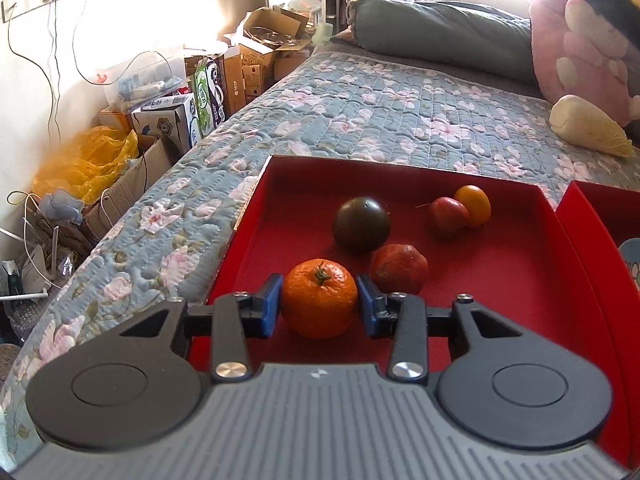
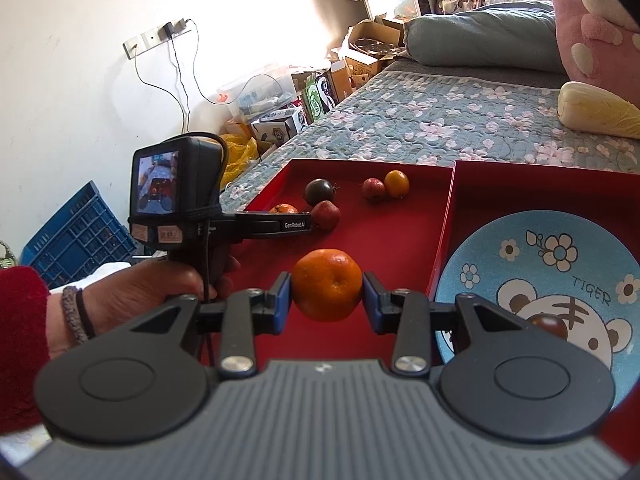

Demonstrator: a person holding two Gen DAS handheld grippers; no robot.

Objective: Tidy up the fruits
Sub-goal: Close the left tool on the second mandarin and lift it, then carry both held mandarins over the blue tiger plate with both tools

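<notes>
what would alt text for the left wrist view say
The left hand-held gripper closes its blue pads on a stemmed orange mandarin in a red tray on a floral quilt. Behind it lie four smaller fruits.

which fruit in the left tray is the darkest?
The dark tomato, near-black and round, mid-tray behind the tangerine. The others are orange, red or yellow.

A bed under a blue-grey quilted floral bedspread (image 1: 360, 100) fills the room. Sun glares on the white wall (image 2: 60, 60), where cardboard boxes (image 1: 256, 52) and a blue plastic crate (image 2: 76, 236) crowd the floor.
</notes>
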